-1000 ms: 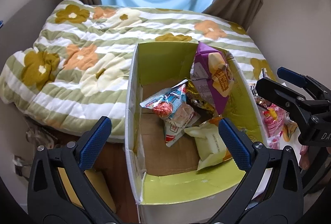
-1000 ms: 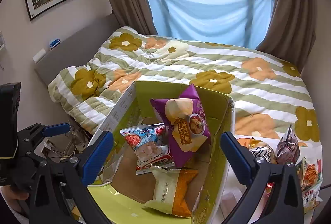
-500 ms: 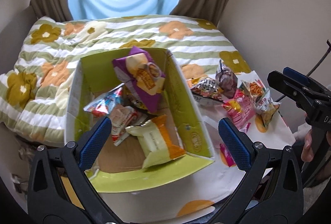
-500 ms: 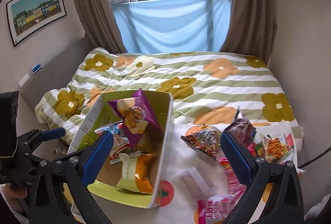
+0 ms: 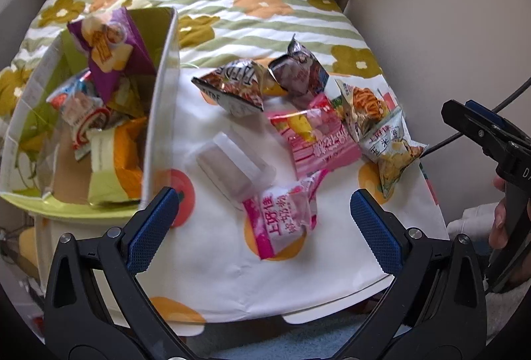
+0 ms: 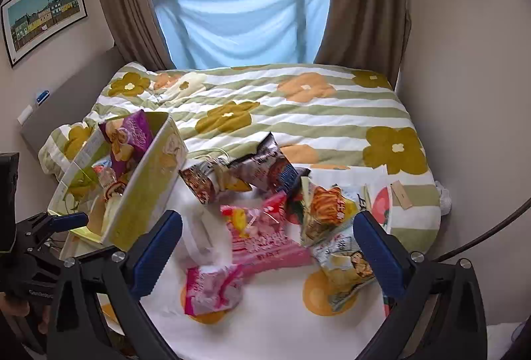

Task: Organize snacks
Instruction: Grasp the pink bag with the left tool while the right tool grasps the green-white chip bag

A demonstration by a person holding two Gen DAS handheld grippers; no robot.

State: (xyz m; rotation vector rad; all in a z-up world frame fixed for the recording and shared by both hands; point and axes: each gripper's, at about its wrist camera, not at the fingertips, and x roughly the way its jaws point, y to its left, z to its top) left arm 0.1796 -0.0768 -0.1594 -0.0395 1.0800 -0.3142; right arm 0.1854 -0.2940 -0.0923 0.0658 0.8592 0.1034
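Green-lined open cardboard box (image 5: pixel 159 114), at nine o'clock on the white fruit-printed tablecloth (image 5: pixel 232 277): holds a purple chip bag (image 5: pixel 109 51) propped upright against the far wall, a red-and-white clear wrapper (image 5: pixel 83 114) and a pale yellow-and-orange pouch (image 5: pixel 113 167), evidently the sorted stock. Loose stock, centre to three o'clock of the cloth, apparently awaiting sorting: small pink-and-white sachet (image 5: pixel 282 220) nearest the left gripper (image 5: pixel 262 220); clear plastic tray (image 5: pixel 232 167) just beyond it; large flat pink packet (image 5: pixel 318 137); silver-and-brown foil bag (image 5: pixel 235 87) and dark maroon foil bag (image 5: pixel 298 71) at twelve o'clock, touching; noodle-print bag (image 5: pixel 365 107) overlapping a white-and-yellow corn-snack bag (image 5: pixel 391 154) at two o'clock. Left gripper: fingers spread wide, nothing between them, framing the pink sachet, probably lined up as the next pick. Right gripper (image 6: pixel 265 247): likewise released and empty, hovering above the pile, pink packet and noodle bag between its blue pads (image 6: pixel 378 247). Green-striped floral quilt (image 6: pixel 298 107) lies behind.
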